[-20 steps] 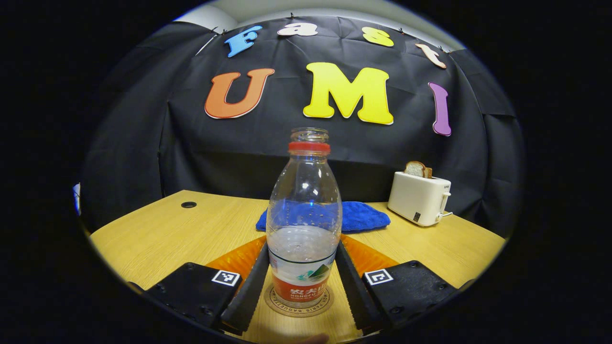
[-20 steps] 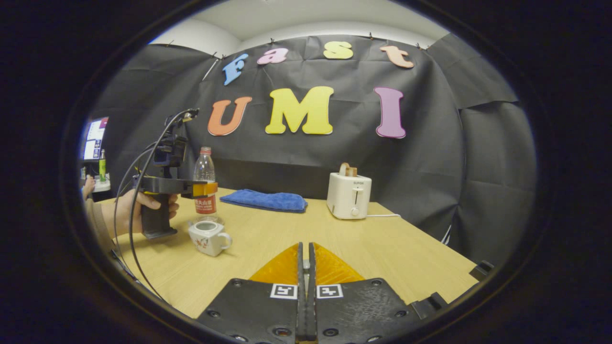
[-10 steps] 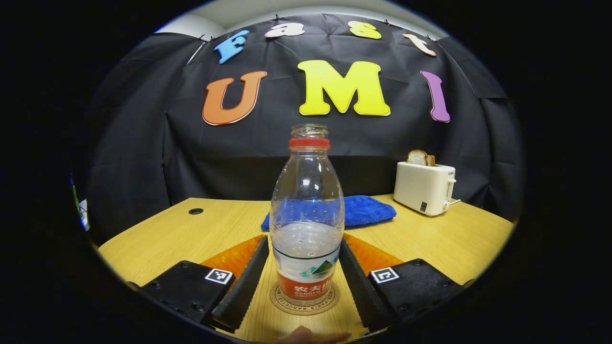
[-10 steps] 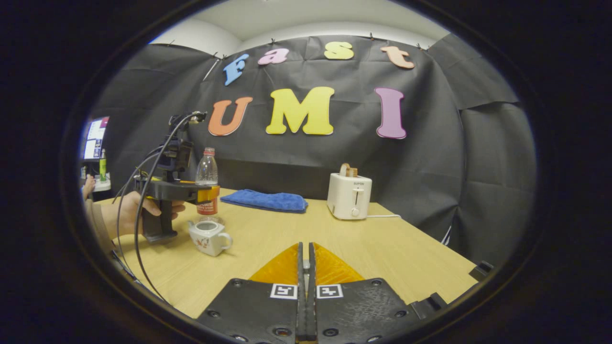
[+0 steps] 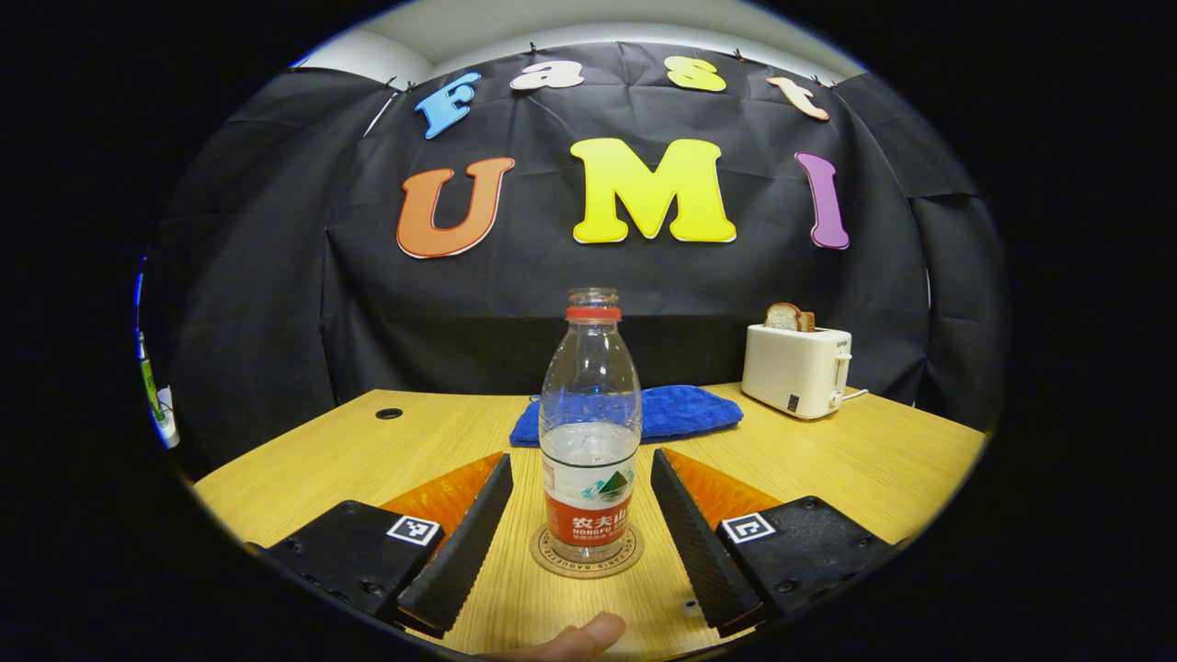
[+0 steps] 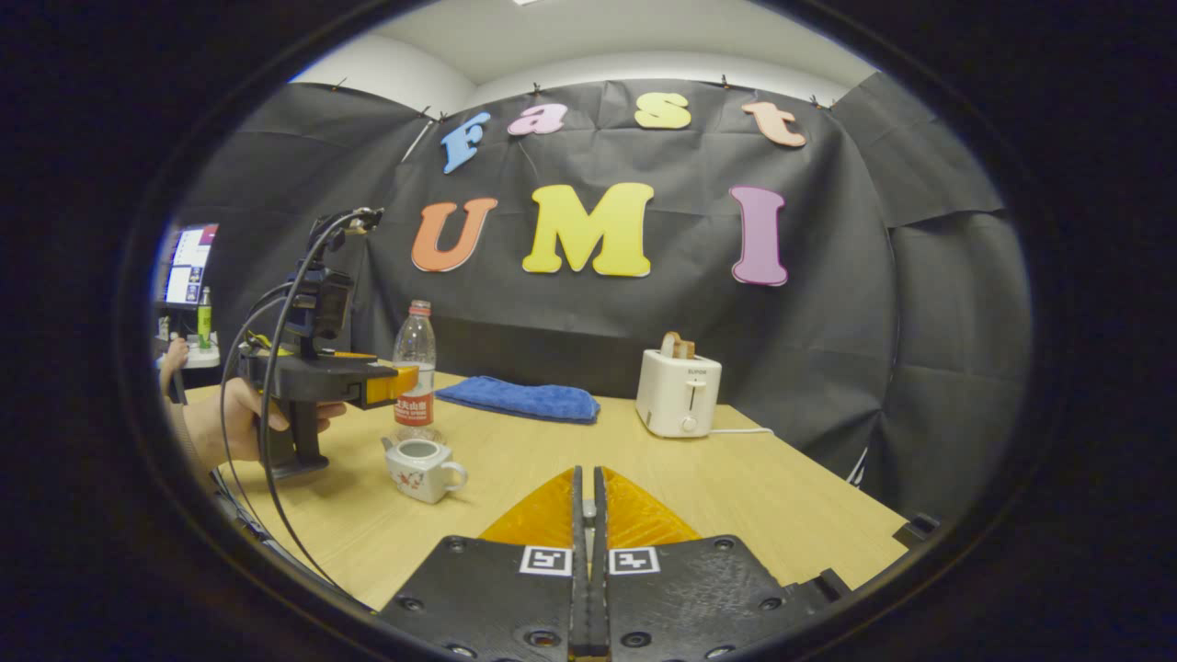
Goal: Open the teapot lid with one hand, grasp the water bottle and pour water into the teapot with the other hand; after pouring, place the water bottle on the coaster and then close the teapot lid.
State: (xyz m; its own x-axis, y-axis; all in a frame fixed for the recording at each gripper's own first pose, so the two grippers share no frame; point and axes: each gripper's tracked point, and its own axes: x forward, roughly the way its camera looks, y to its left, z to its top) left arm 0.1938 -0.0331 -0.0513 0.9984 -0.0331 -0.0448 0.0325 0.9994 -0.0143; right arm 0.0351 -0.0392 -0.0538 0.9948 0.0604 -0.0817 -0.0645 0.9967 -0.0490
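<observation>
A clear water bottle [image 5: 589,432] with a red label and no cap stands upright on a round coaster [image 5: 587,559], part full. My left gripper [image 5: 581,467] is open, its fingers spread on either side of the bottle and clear of it. In the right gripper view, a hand [image 6: 225,425] holds that left gripper [image 6: 391,383] just short of the bottle [image 6: 416,363]. The white teapot [image 6: 423,464] stands lidless in front of the bottle. My right gripper [image 6: 588,483] is shut; a small pale bit of the teapot lid [image 6: 588,506] shows between its fingers.
A blue cloth [image 5: 676,411] lies behind the bottle. A white toaster [image 5: 796,370] holding bread stands at the back right. The wooden table [image 5: 874,460] has a cable hole [image 5: 389,414] at the back left. A thumb tip [image 5: 575,636] shows at the left gripper view's bottom edge.
My left gripper has let go of the bottle and drawn back from it, leaving it standing on the coaster. The right gripper has stayed shut and shifted only slightly.
</observation>
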